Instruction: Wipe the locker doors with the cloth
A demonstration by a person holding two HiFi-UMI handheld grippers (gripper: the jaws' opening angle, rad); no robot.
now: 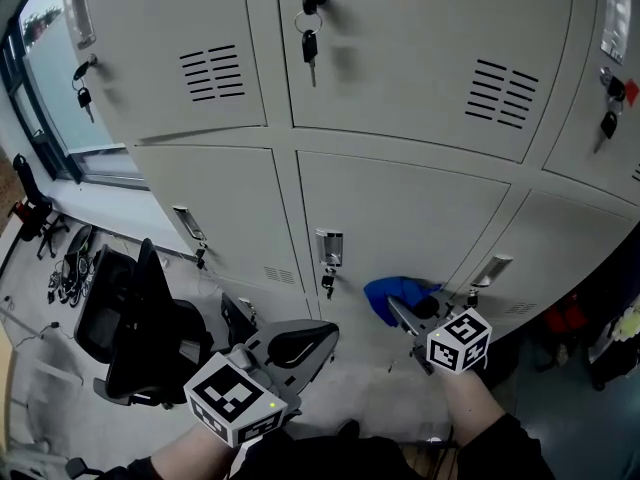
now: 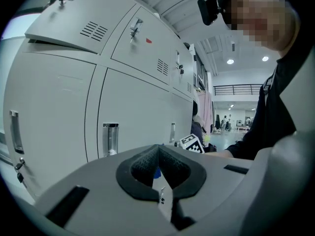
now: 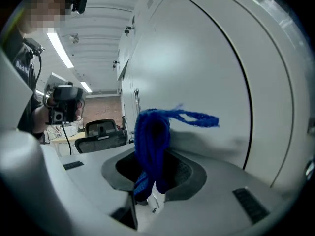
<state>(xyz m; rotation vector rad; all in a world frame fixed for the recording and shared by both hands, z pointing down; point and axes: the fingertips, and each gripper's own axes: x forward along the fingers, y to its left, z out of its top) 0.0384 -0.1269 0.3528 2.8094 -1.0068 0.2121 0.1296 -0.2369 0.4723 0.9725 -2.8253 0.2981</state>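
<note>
Low on the middle locker door (image 1: 400, 218), the right gripper (image 1: 398, 310) is holding the blue cloth (image 1: 392, 293) at the metal, touching it or very nearly. Wiping seems to be under way, though nothing is showing which doors are done; the upper doors (image 1: 420, 58) probably need doing too. Its jaws are clamping the cloth, which is bunching between the pads and flopping past the tips. Further left, the left gripper (image 1: 318, 336) is hanging back, jaws pressed together on nothing.

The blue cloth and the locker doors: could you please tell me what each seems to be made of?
The blue cloth looks like soft knitted fabric: ribbed texture, a loose yarn loop, limp folds. The locker doors are probably painted sheet metal, smooth pale grey: punched vent slots, crisp edges, faint sheen.
</note>
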